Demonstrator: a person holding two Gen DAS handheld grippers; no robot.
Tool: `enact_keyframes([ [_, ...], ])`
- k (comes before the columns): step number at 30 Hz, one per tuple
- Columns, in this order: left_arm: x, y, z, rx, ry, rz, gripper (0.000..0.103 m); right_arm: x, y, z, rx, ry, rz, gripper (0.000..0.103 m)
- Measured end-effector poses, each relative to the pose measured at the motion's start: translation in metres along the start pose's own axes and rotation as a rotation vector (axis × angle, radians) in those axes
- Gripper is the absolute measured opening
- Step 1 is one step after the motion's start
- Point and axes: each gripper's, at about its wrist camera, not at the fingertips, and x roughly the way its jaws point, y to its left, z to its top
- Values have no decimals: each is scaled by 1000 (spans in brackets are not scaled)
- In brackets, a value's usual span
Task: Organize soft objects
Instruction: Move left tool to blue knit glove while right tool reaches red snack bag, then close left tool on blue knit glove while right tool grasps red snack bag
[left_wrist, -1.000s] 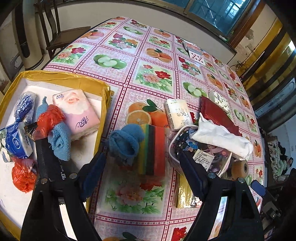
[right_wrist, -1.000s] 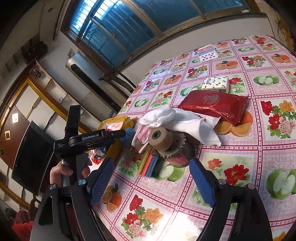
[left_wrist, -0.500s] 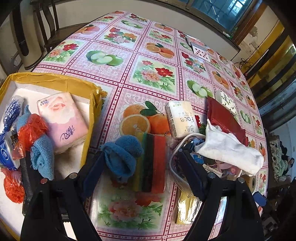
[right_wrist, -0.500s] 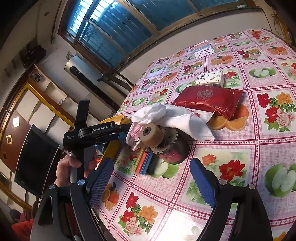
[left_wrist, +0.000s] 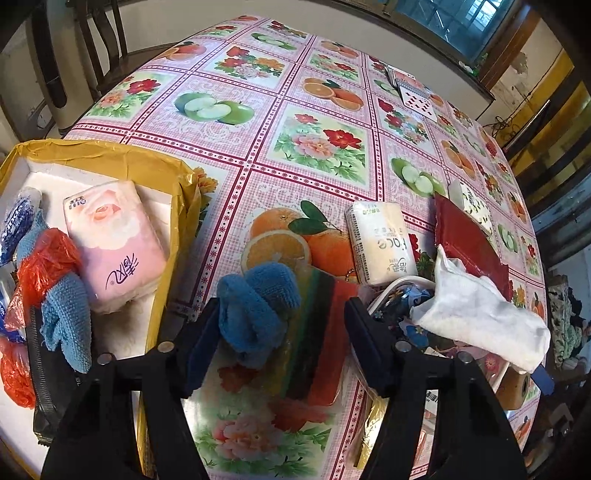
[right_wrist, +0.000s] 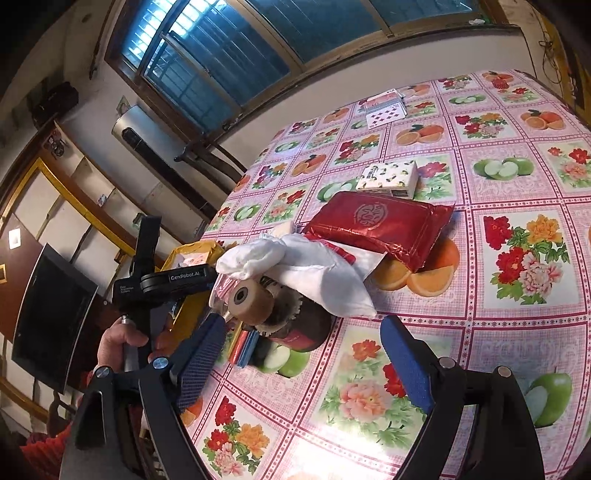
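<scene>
Left gripper (left_wrist: 277, 332) agape — blue cloth (left_wrist: 258, 306) hides striped sponge's (left_wrist: 314, 332) edge.

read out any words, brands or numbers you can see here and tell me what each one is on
"GenRobot.AI": side of the left gripper.
"face", seen upside down: white tissue pack; its smaller print is unreadable.
Pink tissue pack: handwritten-style characters, not legible.
Red foil packet: embossed round emblem, unreadable.

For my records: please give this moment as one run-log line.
left tool: open around blue cloth | right tool: open, empty | box: partly filled

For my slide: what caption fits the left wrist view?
Open left gripper straddles a blue cloth beside the yellow box.
</scene>
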Motion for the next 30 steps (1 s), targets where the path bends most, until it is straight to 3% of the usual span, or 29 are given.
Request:
enact_keyframes([
  [4, 1, 2, 2, -17, 3, -9, 61, -4, -16, 20, 0, -55, -85, 88],
  [11, 0, 3, 2, -51, 24, -22, 64, 55, -32, 67, -275, 125, -278, 89],
  [18, 1, 1, 2, -52, 44, -43, 71, 99, -36, 76, -439, 229, -253, 89],
  [21, 1, 0, 2, -52, 48, -41, 71, 120, -31, 80, -517, 262, -288, 89],
  [27, 3, -2, 2, -53, 60, -41, 73, 158, -34, 93, -511, 350, -247, 88],
  [30, 5, -4, 4, -51, 68, -35, 75, 163, -32, 93, -522, 341, -252, 86],
])
